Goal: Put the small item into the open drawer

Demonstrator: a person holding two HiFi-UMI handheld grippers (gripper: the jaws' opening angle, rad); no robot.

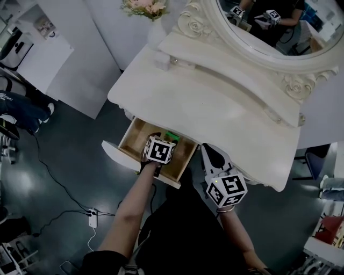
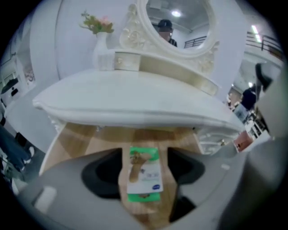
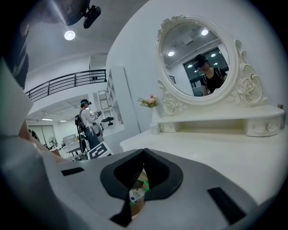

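The vanity's wooden drawer (image 1: pixel 129 140) is pulled out at the front left. A small green-and-white packet (image 1: pixel 172 135) lies flat on its floor (image 2: pixel 90 148). My left gripper (image 1: pixel 162 140) hangs over the drawer. In the left gripper view it (image 2: pixel 145 158) is open, with the packet (image 2: pixel 144 173) lying between the two jaws on the wood. My right gripper (image 1: pixel 208 150) is to the right of the drawer, at the vanity's front edge. Its tips (image 3: pixel 143 152) meet, shut with nothing in them. The packet (image 3: pixel 137 196) shows through the gap below them.
The white vanity top (image 1: pixel 215 102) carries an oval mirror (image 1: pixel 279 27), a vase of flowers (image 1: pixel 145 8) and a small box (image 2: pixel 127 60) at the back. On the dark floor lie cables and a power strip (image 1: pixel 92 217). A person's legs (image 1: pixel 16 113) are at the left.
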